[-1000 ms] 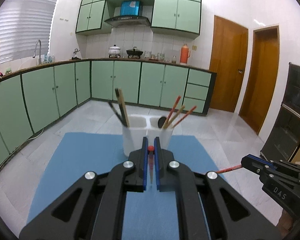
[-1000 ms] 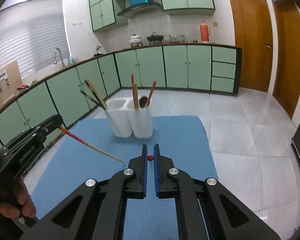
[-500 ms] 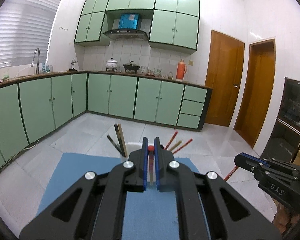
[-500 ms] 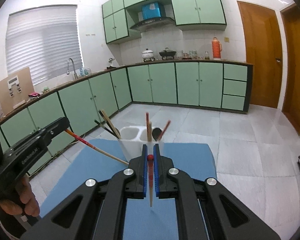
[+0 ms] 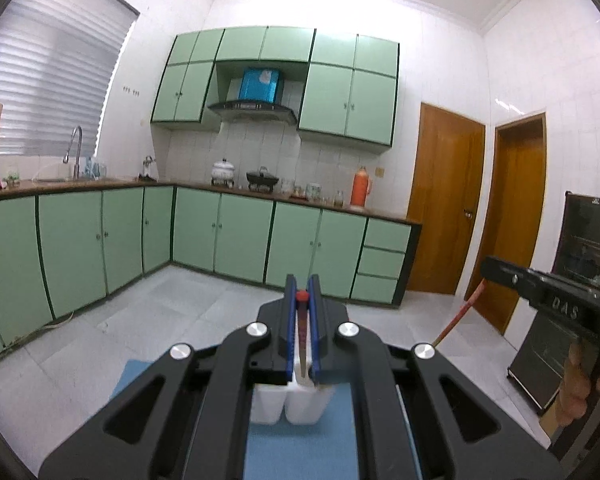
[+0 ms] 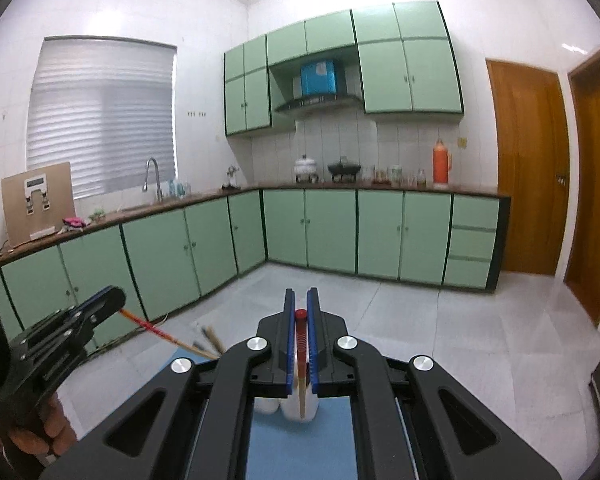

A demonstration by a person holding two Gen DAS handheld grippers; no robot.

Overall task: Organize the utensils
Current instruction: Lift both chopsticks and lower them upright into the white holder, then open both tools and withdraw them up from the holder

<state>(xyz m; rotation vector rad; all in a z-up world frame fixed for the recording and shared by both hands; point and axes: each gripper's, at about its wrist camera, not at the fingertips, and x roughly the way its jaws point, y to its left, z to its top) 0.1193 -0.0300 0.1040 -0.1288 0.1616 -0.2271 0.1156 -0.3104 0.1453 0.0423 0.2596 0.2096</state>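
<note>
Both hand-held grippers, left (image 5: 301,312) & right (image 6: 301,312), each clamped on a red chopstick (image 6: 301,344), above white holder (image 5: 288,402). Step: carrying to holder. Next, prob: tip ends down into a compartment, then release.

Blue surface (image 5: 300,444) low in both wrist views, mostly hidden behind black tool frames. White two-compartment utensil holder (image 5: 286,402) stands on it, upright, only lower walls visible. Pale tiled floor (image 6: 440,320) beyond surface edge.
</note>
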